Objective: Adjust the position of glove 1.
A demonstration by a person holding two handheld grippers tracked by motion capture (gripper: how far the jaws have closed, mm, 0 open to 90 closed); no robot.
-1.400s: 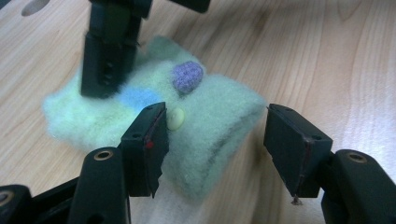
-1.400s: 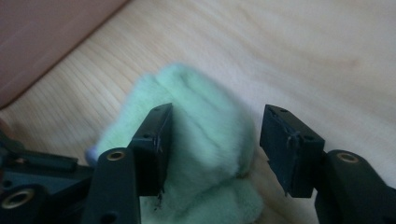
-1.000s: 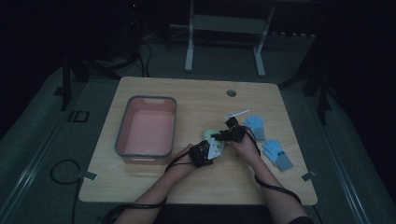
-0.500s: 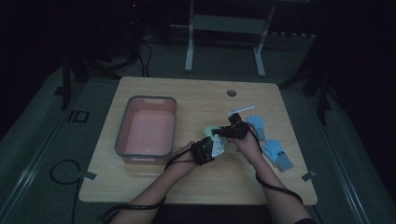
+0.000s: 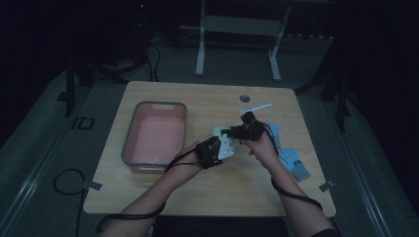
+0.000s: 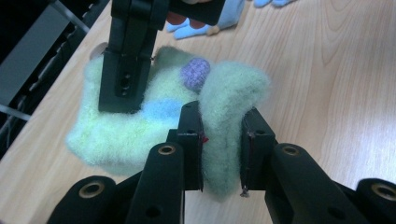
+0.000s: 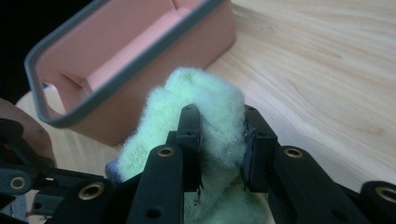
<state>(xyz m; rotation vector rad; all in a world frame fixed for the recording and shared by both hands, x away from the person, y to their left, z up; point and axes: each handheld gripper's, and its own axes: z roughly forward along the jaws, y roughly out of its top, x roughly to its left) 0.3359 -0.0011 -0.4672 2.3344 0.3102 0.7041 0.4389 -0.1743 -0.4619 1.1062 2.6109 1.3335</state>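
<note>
A fuzzy pale-green sock with a blue stripe and a purple patch hangs between both grippers, just above the wooden table. My left gripper is shut on one folded edge of the sock. My right gripper pinches another fold of the sock; its jaws have just been closing on it. In the high view the left gripper and right gripper meet at the sock near the table's middle. One jaw of the right gripper reaches down over the sock in the left gripper view.
A pink bin with a grey rim stands left of the hands, close behind the sock in the right gripper view. Blue socks lie at the right. A white stick and a round hole are at the back.
Both hands have risen a little, lifting the green sock between them. The bin and the blue socks have not moved.
</note>
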